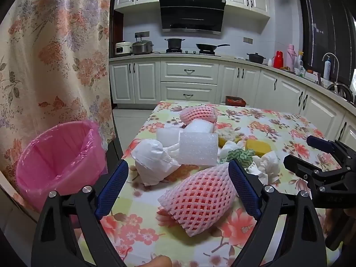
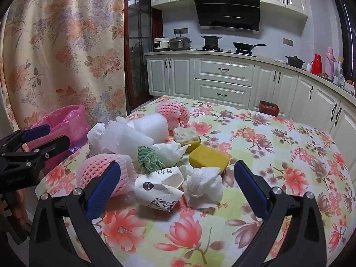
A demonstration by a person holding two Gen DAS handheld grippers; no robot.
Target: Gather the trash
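Trash pile sits mid-surface on the floral tablecloth: near pink foam net, white foam blocks, crumpled white bag, second pink foam net at the far side, yellow sponge, green-white cloth, balled tissue, crushed paper cup.

Left gripper: jaws spread, hovering with the near net between them, right pad looks close to the net's end (contact or not, cannot tell). Not pinching anything.

Right gripper: jaws spread wide, cup and tissue lie in the gap ahead, no contact visible.

Pink-lined bin stands off the surface's left edge, beside the floral curtain; its base is cut off by the left gripper body.

Hidden bits: the near net's lower end is blocked by a blue finger in the right view, pile's rear items overlap, sponge partly covered by tissue. Small dark-red box beyond the surface's far edge, contents unreadable.
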